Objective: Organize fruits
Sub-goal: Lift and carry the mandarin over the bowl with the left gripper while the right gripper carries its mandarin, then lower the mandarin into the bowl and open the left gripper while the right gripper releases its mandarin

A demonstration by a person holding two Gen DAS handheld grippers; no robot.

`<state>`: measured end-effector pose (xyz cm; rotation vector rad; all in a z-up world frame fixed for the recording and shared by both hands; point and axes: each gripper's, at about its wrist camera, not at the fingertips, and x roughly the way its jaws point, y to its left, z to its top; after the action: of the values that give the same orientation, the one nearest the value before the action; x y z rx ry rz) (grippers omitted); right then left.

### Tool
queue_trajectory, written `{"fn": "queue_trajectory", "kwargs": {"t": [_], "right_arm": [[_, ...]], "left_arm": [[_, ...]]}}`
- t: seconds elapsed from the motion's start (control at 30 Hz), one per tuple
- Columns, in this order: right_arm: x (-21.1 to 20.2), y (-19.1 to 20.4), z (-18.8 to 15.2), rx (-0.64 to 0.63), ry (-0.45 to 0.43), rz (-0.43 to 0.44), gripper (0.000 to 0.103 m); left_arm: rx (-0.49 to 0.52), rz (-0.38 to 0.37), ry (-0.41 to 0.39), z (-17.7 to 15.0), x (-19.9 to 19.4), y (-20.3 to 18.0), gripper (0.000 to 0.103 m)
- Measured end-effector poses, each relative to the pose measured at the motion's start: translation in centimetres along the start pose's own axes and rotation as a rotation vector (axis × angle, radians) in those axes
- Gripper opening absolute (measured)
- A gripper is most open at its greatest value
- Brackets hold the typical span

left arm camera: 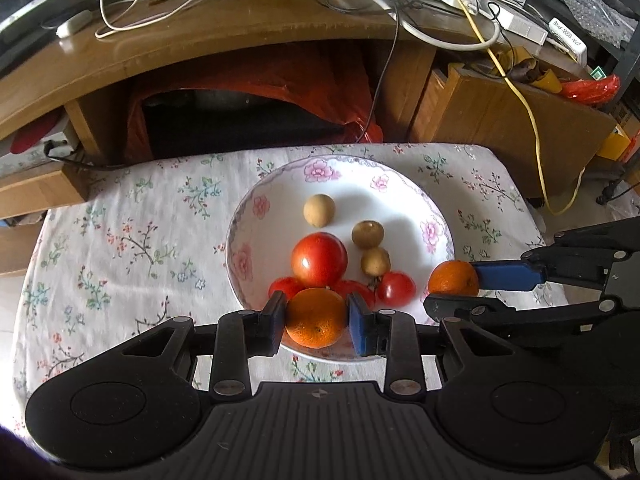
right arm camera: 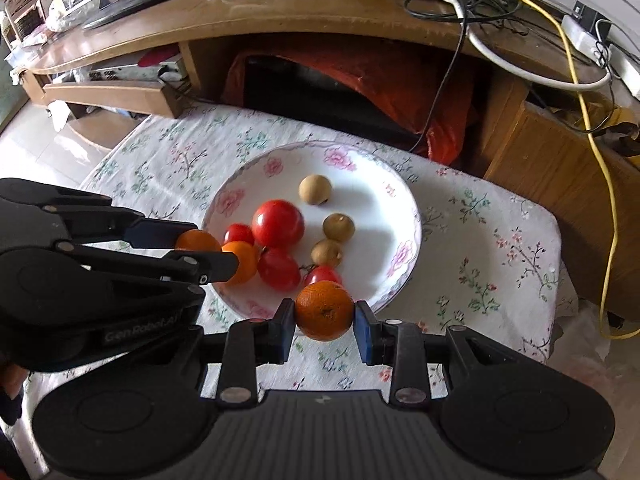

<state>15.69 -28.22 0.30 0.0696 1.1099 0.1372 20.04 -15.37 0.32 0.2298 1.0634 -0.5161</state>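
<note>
- Two oranges are in play, one pinched in each claw, over a flower-rimmed white plate (left arm camera: 434, 216) on a floral tablecloth (left arm camera: 120, 240).
- Left wrist view: the left gripper (left arm camera: 317, 316) is closed on an orange (left arm camera: 316, 317) at the plate's near edge, a pad pressed to each side. On the plate lie a large tomato (left arm camera: 319, 259), three smaller tomatoes around it, the clearest (left arm camera: 395, 289) to the right, and three brown longans (left arm camera: 319, 210). At the right rim, the right gripper (left arm camera: 460, 286) clamps a second orange (left arm camera: 454, 278). No writing here is sharp enough to read.
- Right wrist view: the right gripper (right arm camera: 325, 318) squeezes its orange (right arm camera: 325, 311) just over the plate's (right arm camera: 400, 208) near rim. The left gripper (right arm camera: 208, 254) comes in from the left, closed on its orange (right arm camera: 240, 262) at the plate's left side; its body reads "GenRobot.AI". Tomatoes (right arm camera: 278, 223) and longans (right arm camera: 315, 189) sit loose on the plate.
</note>
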Motion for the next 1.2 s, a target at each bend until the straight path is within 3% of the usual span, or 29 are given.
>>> {"fn": "queue_trajectory", "kwargs": {"t": [1.2], "right_arm": [[3.9, -1.2, 2.8, 0.062, -0.022, -0.017, 0.033]], "left_arm": [[-0.046, 0.037, -0.01, 1.7, 3.2, 1.9, 0.04]]}}
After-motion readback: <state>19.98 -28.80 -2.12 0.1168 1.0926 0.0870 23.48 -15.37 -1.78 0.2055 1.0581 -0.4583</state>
